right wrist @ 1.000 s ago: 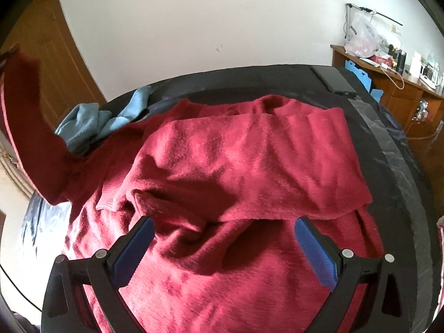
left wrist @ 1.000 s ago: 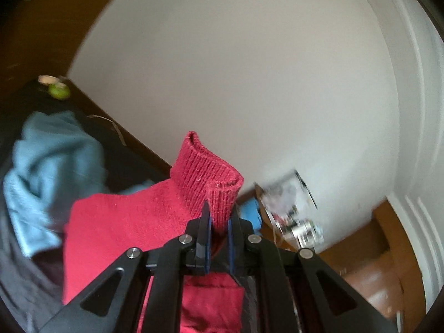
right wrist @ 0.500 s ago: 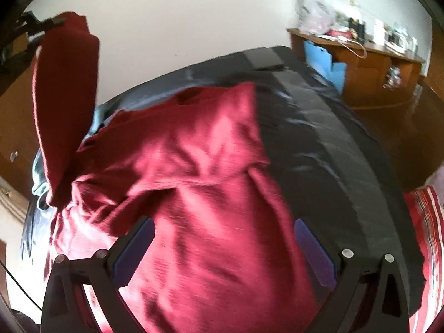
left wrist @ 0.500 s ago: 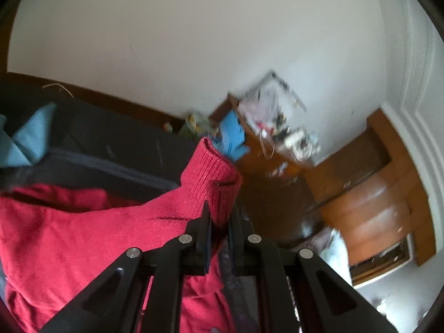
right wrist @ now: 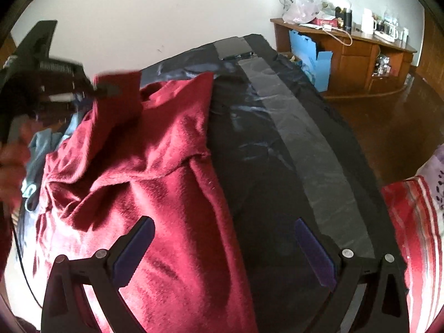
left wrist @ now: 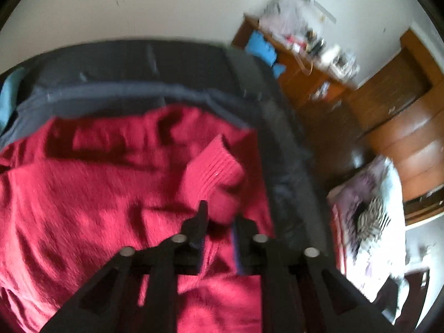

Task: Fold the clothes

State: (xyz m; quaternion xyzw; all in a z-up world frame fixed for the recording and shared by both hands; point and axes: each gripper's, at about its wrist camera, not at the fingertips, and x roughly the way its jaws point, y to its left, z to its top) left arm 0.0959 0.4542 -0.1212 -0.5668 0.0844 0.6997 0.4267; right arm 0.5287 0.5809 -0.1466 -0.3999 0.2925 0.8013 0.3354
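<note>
Red sweater part-folded on the bed; left claw at the cuff, right claw released.

Nearest, the right claw (right wrist: 222,238) hovers spread wide and empty over the near hem of the red knitted sweater (right wrist: 155,166), which lies on the dark bed cover (right wrist: 277,144). The left claw (left wrist: 219,216) is nearly clenched on the ribbed red sleeve cuff (left wrist: 213,172); blur hides whether it truly grips. The sleeve runs from the sweater's left side across the body, so the left hand is nearer it. Only the right view shows the sweater's straight right edge, and beyond, the crumpled light-blue garment (right wrist: 41,149); the wooden table (right wrist: 347,52) stands farthest.
</note>
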